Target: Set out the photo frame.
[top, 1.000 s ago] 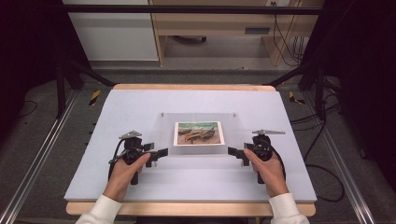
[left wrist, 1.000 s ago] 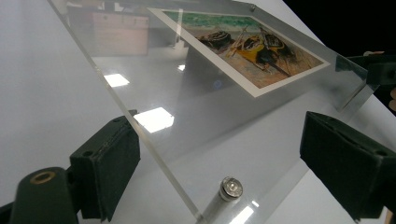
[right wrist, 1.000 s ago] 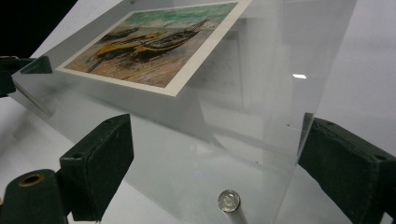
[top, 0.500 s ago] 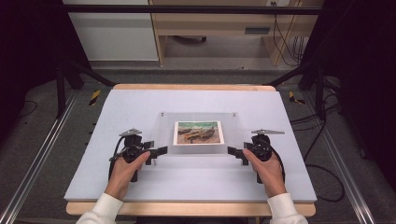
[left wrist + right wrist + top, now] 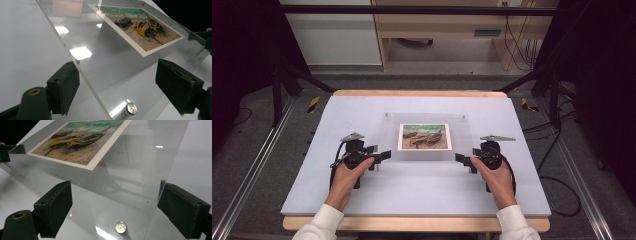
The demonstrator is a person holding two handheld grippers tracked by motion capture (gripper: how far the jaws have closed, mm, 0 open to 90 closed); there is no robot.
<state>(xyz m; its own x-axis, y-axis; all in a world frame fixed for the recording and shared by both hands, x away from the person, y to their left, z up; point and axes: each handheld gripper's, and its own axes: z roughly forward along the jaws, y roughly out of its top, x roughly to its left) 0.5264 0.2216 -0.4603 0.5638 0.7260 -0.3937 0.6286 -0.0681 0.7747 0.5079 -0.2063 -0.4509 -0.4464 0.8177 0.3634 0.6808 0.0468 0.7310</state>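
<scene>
1. My left gripper point(image 5: 383, 156) has just been closing its jaws a little, with the near left corner of the clear acrylic frame point(image 5: 427, 157) between them; in the left gripper view its two pads point(image 5: 65, 87) stand on either side of that corner, with a gap still showing at the right pad.
2. My left hand point(image 5: 347, 175) has crept slightly right, toward the frame's left edge.
</scene>
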